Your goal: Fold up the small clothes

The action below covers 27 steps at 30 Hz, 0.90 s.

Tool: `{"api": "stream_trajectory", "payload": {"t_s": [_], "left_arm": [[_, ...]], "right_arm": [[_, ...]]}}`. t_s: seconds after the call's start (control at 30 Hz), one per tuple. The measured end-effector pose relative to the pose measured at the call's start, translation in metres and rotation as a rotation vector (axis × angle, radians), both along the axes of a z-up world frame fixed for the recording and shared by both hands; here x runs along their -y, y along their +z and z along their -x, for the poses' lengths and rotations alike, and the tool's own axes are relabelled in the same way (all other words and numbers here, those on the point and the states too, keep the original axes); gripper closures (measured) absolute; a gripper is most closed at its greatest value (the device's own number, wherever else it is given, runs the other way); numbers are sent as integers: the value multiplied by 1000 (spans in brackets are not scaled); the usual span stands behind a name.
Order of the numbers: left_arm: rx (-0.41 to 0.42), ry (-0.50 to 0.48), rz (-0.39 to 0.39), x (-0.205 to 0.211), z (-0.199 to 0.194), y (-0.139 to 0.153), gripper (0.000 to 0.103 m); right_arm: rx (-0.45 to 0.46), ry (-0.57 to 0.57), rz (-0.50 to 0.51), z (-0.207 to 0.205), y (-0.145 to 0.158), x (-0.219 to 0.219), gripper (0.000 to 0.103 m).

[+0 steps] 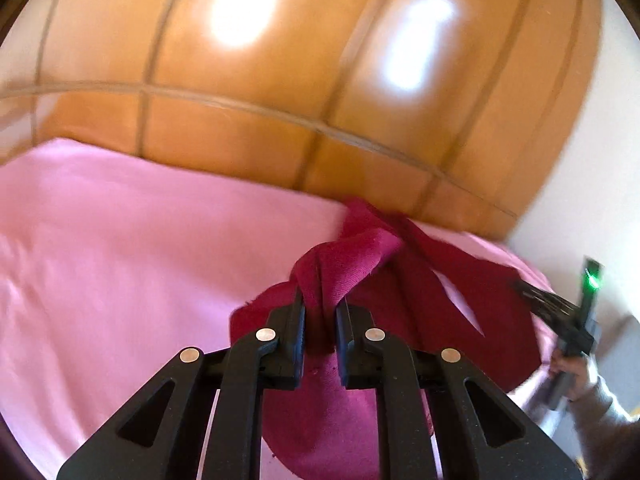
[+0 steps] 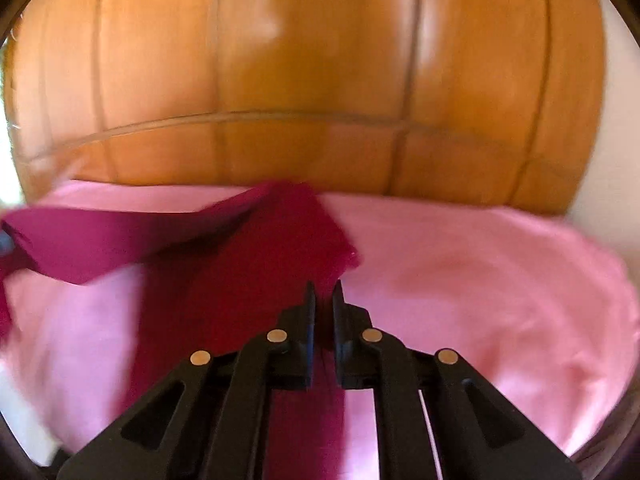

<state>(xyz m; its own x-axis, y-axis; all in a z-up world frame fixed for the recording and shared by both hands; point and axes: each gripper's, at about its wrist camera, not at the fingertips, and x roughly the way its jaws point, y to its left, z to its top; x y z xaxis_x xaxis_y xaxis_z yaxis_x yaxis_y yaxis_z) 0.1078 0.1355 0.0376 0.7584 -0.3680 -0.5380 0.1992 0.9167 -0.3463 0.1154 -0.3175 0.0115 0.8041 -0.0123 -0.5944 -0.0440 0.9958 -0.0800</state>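
A small dark magenta garment [image 1: 460,292] is held in the air above a pink cloth-covered surface [image 1: 120,248]. My left gripper [image 1: 321,300] is shut on a bunched edge of the garment. My right gripper [image 2: 324,292] is shut on another edge of the garment [image 2: 256,256], which stretches off to the left in the right wrist view. The right gripper also shows at the right edge of the left wrist view [image 1: 520,286], with the holding hand [image 1: 572,364] below it. Both views are motion-blurred.
The pink cloth [image 2: 480,280] covers the whole work surface. Behind it stands an orange-brown panelled wooden board [image 1: 280,80], also in the right wrist view [image 2: 320,80]. A white wall [image 1: 592,168] lies to the right.
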Motion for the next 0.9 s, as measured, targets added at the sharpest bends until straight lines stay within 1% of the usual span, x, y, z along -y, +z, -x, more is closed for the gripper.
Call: {"api": "stream_trajectory", "payload": {"t_s": [0.1,0.17,0.23,0.27,0.3,0.33,0.37,0.4,0.43,0.47,0.5,0.53,0.57,0.6,0.63,0.7,0.73,0.77,0.83,0.9], "left_arm": [[-22,94,-43,-24,-37,2,92],[-49,164,-100,-38,-69,0,92],[-88,235,-143,-52,-100,-4,92],[-109,253,-152,-57,-112,-5,92],[-133,279,-160,-62,-126,-8,90],[-160,326,-169,-71,-141,-12,89],[-181,358,-180,-77,-152,-16,83],[-199,379,-195,-82,-158,-18,74],[-216,420,-220,-87,-165,-22,69],[-223,457,-241,-91,-169,-23,56],[-223,489,-259,-96,-172,-25,46],[-225,528,-278,-102,-175,-23,44],[-224,553,-287,-102,-170,-22,43],[-217,557,-276,-104,-165,-19,43],[-196,537,-238,-103,-155,-18,43],[-185,468,-192,-91,-139,-22,43],[-185,430,-178,-84,-132,-26,43],[-187,385,-158,-77,-125,-29,43],[-212,263,-98,-53,-111,-43,43],[-238,169,-48,-31,-96,-58,43]], "right_arm": [[20,-92,136,-26,-3,28,97],[-6,-167,183,-54,-9,54,97],[-26,-234,245,-80,-19,74,97],[-47,-262,259,-93,-24,83,97],[-70,-291,269,-107,-31,93,97],[-87,-311,282,-118,-35,101,97],[-105,-328,297,-130,-41,107,96],[-126,-342,303,-141,-47,113,95],[-139,-357,306,-150,-51,118,89],[-150,-375,313,-158,-56,122,76],[-153,-396,324,-164,-58,125,64],[-150,-410,324,-165,-59,127,46],[-143,-422,308,-164,-57,130,46],[-138,-420,271,-161,-54,130,46],[-129,-397,225,-153,-48,125,46],[-113,-322,127,-132,-37,114,46],[-133,-236,-5,-115,-31,103,46],[-161,-183,-89,-107,-29,98,46],[-265,-26,-309,-82,-34,75,46],[-346,92,-430,-60,-44,50,49]]}}
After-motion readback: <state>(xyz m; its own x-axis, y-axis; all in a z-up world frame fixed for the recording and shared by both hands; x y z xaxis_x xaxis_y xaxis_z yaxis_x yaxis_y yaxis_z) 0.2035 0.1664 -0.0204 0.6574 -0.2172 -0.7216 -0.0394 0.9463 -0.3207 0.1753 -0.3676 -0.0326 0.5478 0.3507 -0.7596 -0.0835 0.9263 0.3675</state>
